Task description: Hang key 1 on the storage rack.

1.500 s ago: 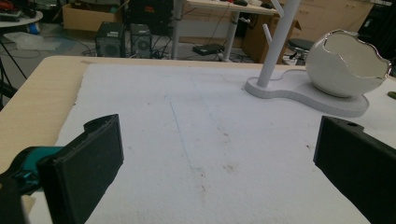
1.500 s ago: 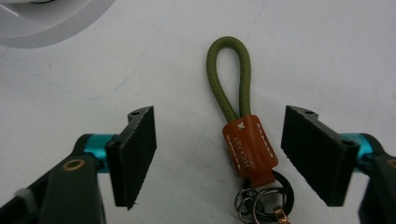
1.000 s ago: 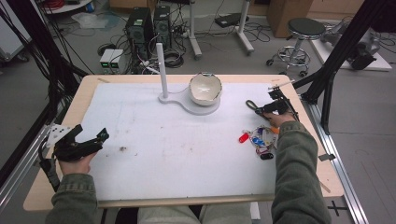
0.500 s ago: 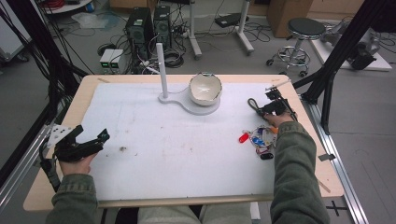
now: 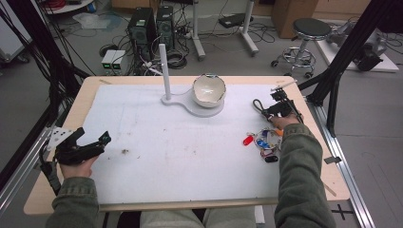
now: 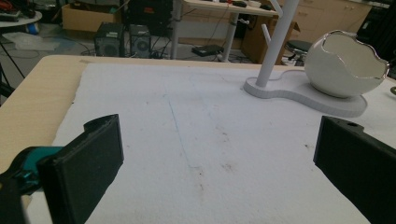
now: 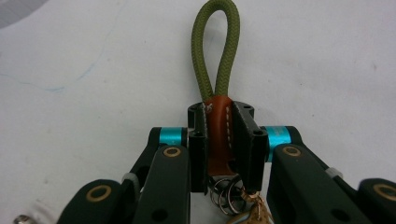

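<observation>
Now my right gripper (image 7: 219, 140) has just closed onto one brown strap (image 7: 219, 135) with an olive loop (image 7: 217, 51), center frame. Perhaps three rings (image 7: 226, 191) hang below. My left gripper (image 5: 90, 142) stands open, lower left.

We are in a lab or robotics workroom. Behind the surface (image 5: 71, 123), two computer towers (image 5: 151, 28) stand on the grey floor with cables (image 5: 180, 54) tangled around them. To the right of the towers sits a rolling stool (image 5: 306, 35), and cardboard boxes (image 5: 292, 9) stand behind it. Black frame struts (image 5: 347, 52) flank the surface on both sides.
</observation>
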